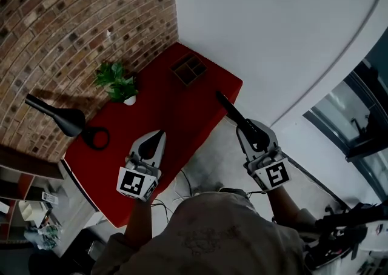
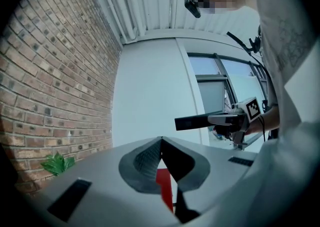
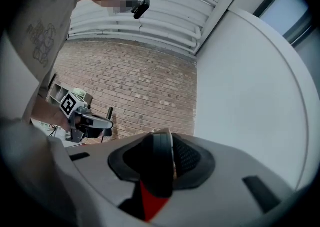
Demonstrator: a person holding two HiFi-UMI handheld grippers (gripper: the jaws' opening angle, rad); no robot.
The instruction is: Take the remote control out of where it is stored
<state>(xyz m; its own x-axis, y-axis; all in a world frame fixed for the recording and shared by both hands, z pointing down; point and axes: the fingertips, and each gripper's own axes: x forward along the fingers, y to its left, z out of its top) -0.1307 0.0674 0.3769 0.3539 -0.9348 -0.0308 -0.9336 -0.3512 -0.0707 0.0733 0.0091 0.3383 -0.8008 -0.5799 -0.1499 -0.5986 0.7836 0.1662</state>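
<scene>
My right gripper (image 1: pixel 251 134) is shut on a long black remote control (image 1: pixel 233 112), held in the air past the right edge of the red table (image 1: pixel 176 110). The remote points away from me, clear of the wooden compartment box (image 1: pixel 188 69) at the table's far end. In the right gripper view the remote (image 3: pixel 157 166) fills the gap between the jaws, end on. My left gripper (image 1: pixel 157 139) hovers over the table's near part, shut and holding nothing. The left gripper view shows its tips (image 2: pixel 161 141) touching, with the remote (image 2: pixel 192 122) off to the right.
A small green plant (image 1: pixel 116 83) in a white pot stands by the brick wall. A black lamp-like object (image 1: pixel 60 116) and a black ring (image 1: pixel 96 139) lie at the table's left end. Shelves (image 1: pixel 24 198) stand at the lower left. Grey floor lies right of the table.
</scene>
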